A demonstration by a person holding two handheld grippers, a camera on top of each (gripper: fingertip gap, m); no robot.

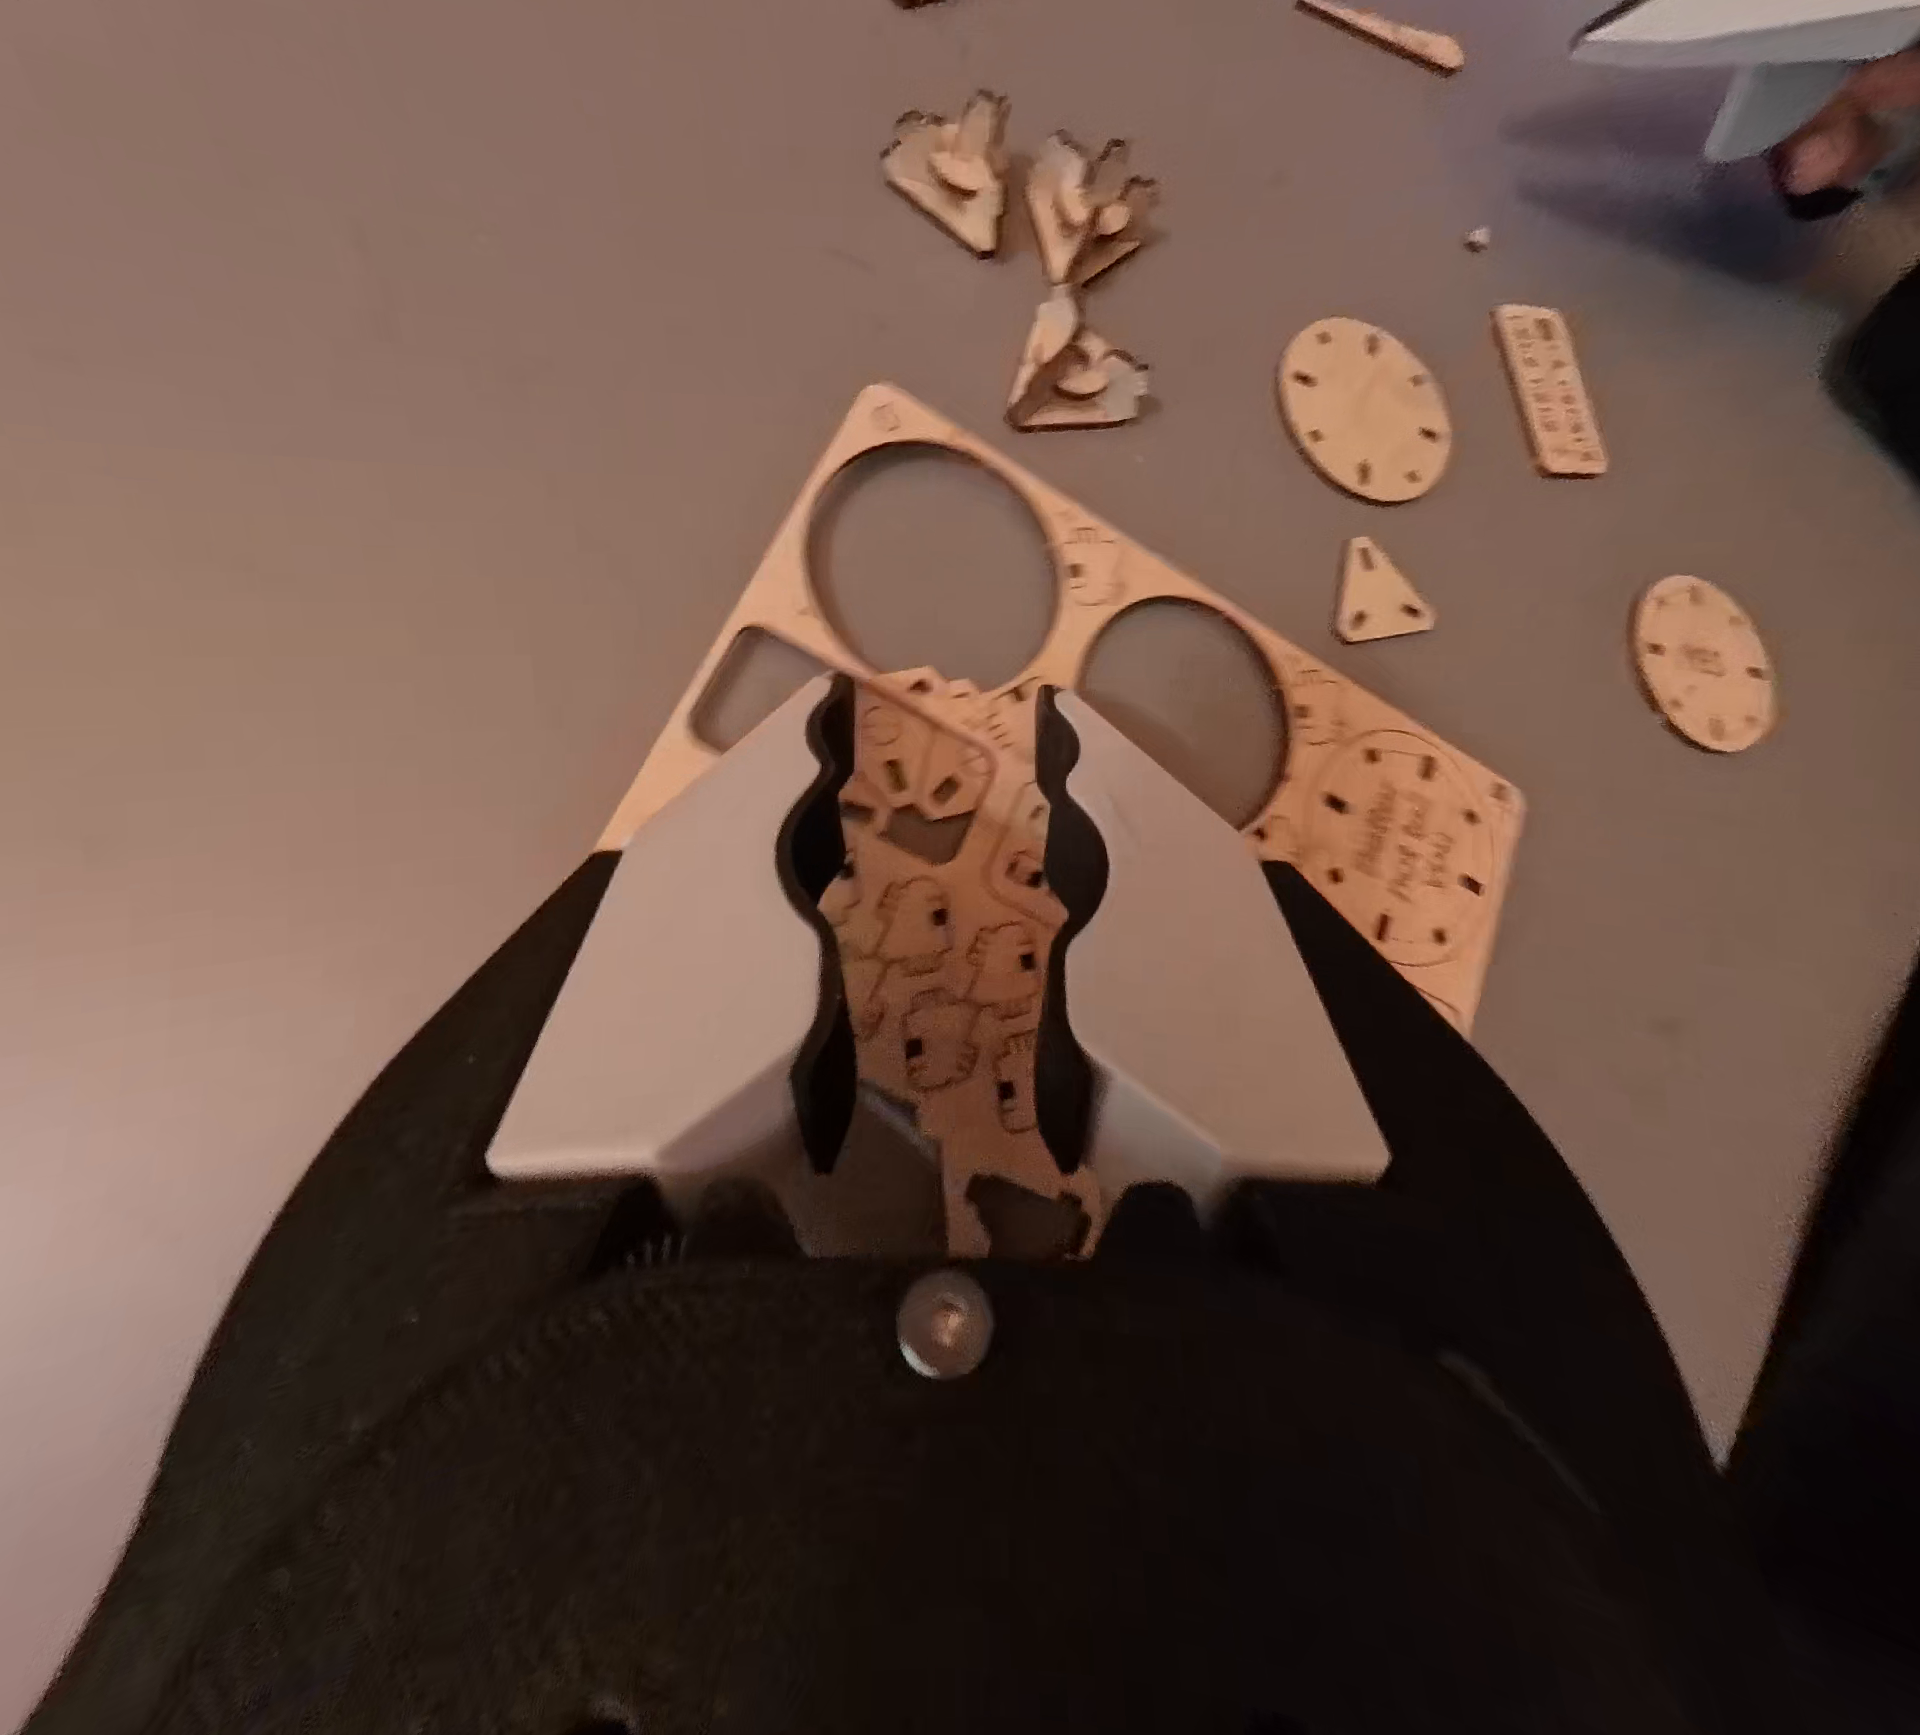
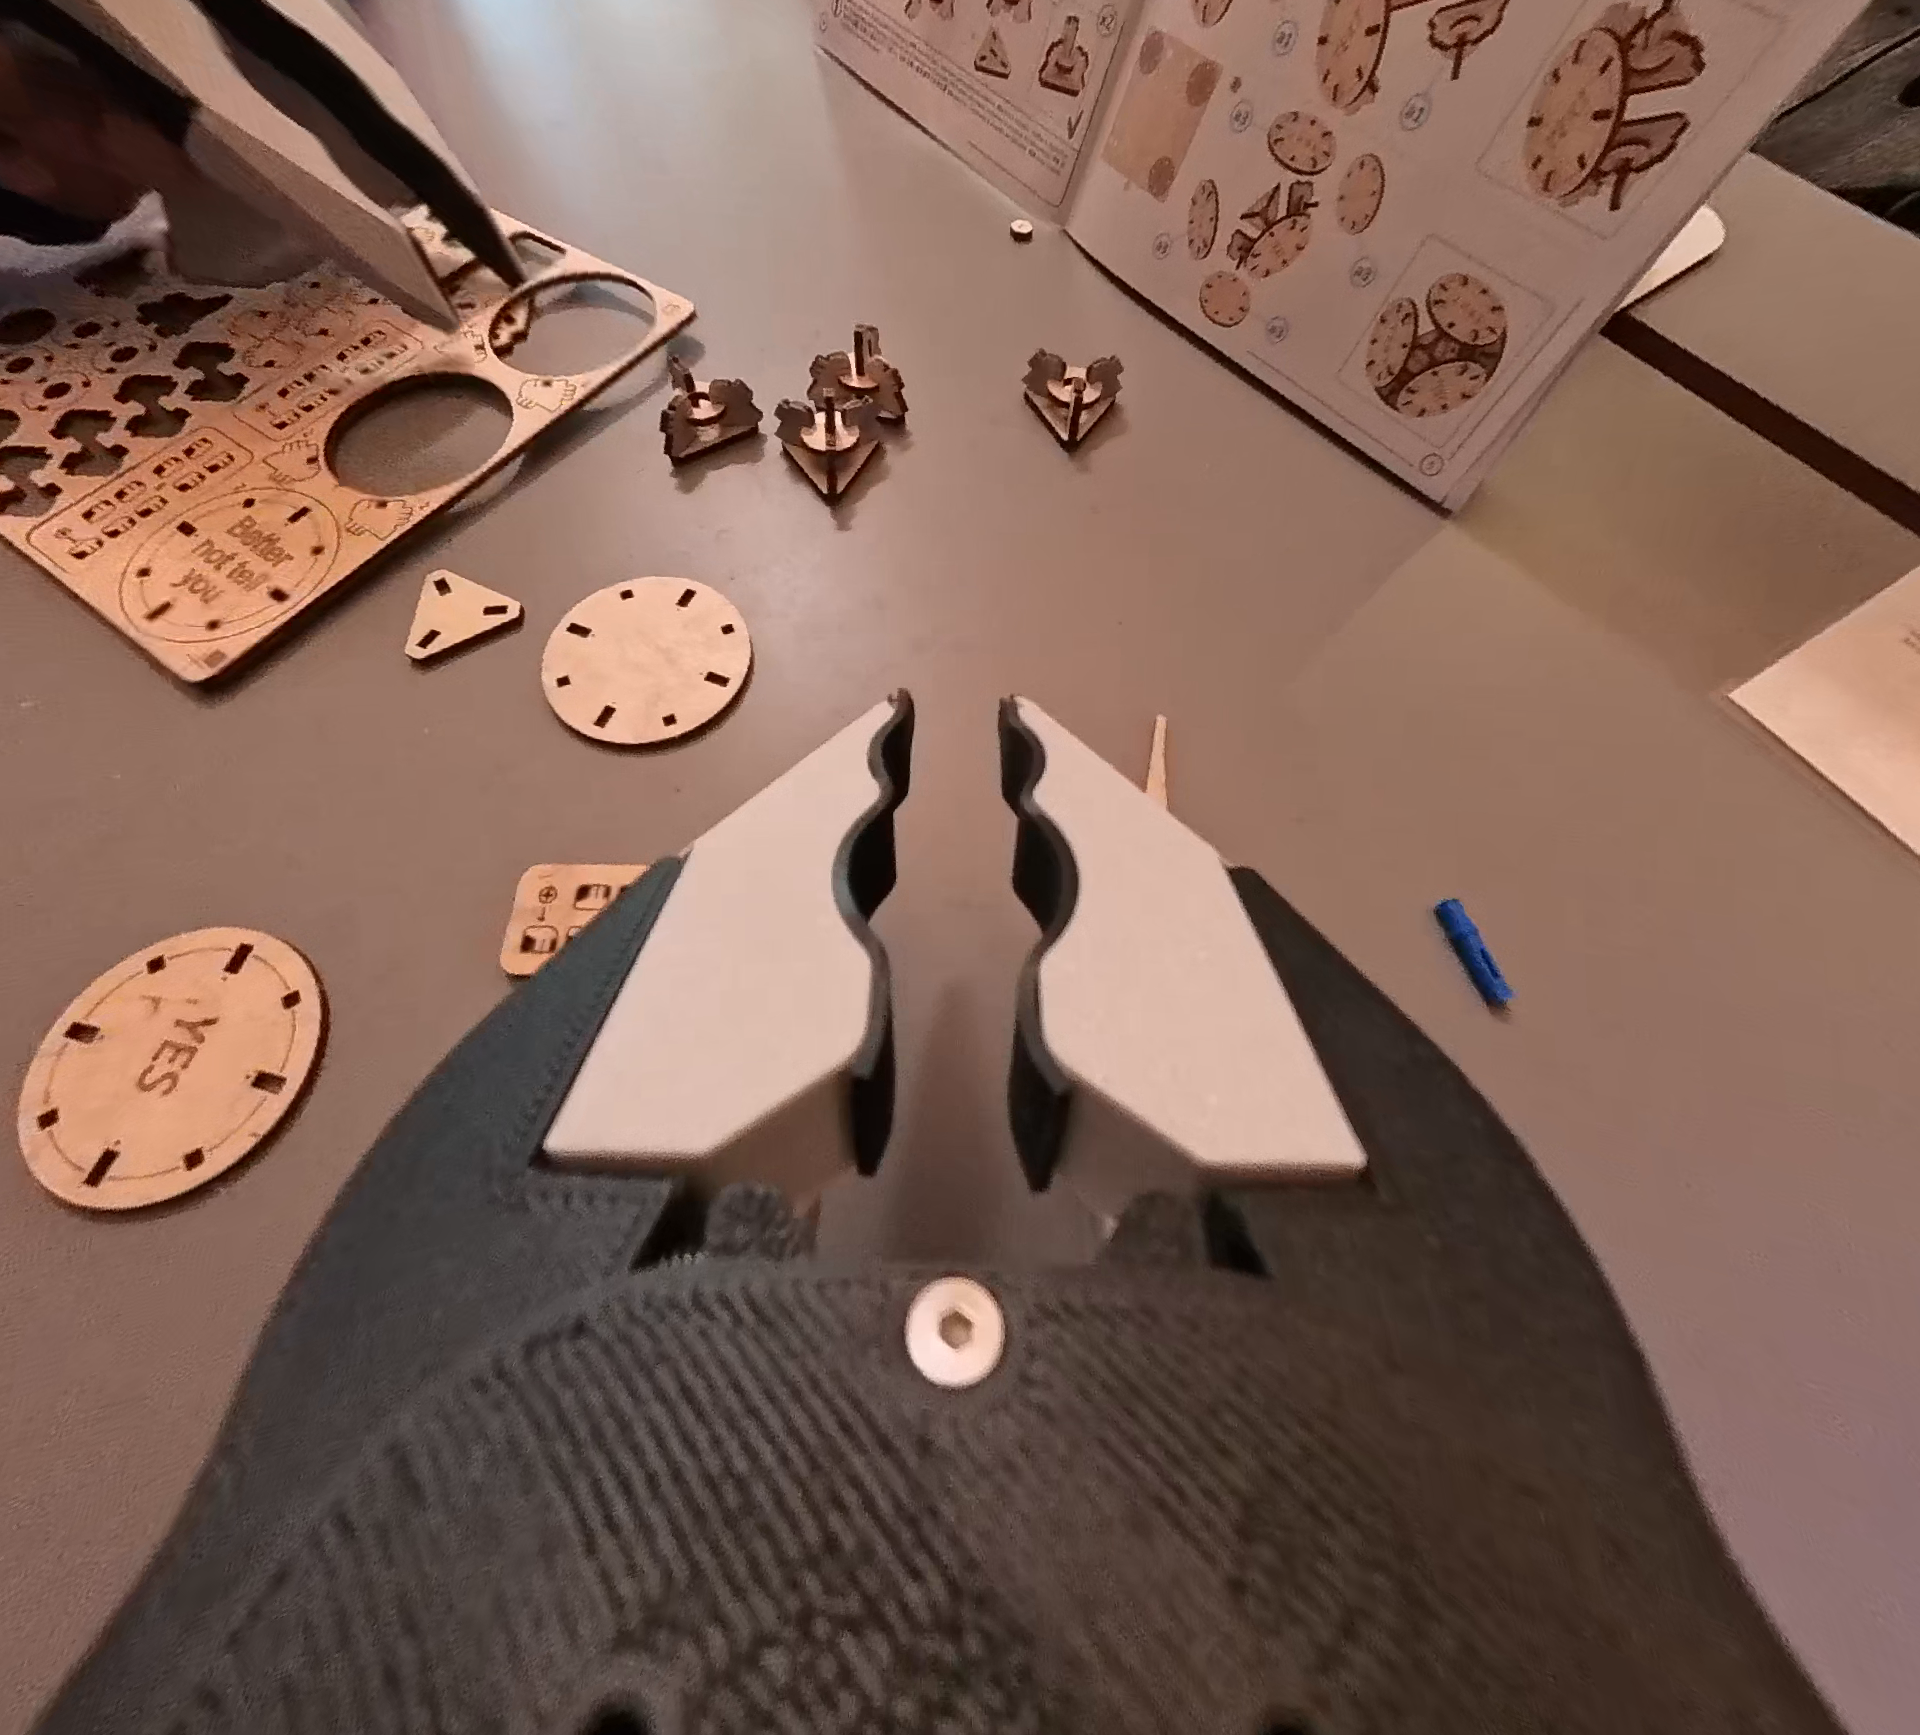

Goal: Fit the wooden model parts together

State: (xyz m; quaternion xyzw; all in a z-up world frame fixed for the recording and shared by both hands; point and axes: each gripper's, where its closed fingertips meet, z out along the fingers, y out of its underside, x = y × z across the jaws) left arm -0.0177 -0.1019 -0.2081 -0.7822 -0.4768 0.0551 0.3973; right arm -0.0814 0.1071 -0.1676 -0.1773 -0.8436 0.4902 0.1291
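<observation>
My left gripper (image 1: 940, 688) is open and low over a laser-cut wooden sheet (image 1: 1382, 854) with two big round holes. A small triangular slotted piece (image 1: 925, 755) lies on the sheet between the fingers, and no pad visibly presses on it. The right wrist view shows this gripper (image 2: 483, 293) at the top left, its tips down at the sheet (image 2: 239, 542). My right gripper (image 2: 956, 698) is slightly open and empty, above bare grey table. It also shows at the top right of the left wrist view (image 1: 1579, 2).
Several small assembled wooden pieces (image 2: 831, 418) stand mid-table. Two slotted discs (image 2: 644, 667) (image 2: 171, 1083), a loose triangle (image 2: 457, 610), a small wooden card (image 2: 566, 916), a thin stick (image 2: 1156, 755) and a blue peg (image 2: 1470, 947) lie around. An open instruction booklet (image 2: 1351, 75) stands behind. About 25 cm separates my left fingertips from my right. To reach the thin stick (image 2: 1156, 755) in a straight line is about 7 cm for my right fingers, about 25 cm for my left. Seen from the left wrist view (image 1: 1334, 10) as well.
</observation>
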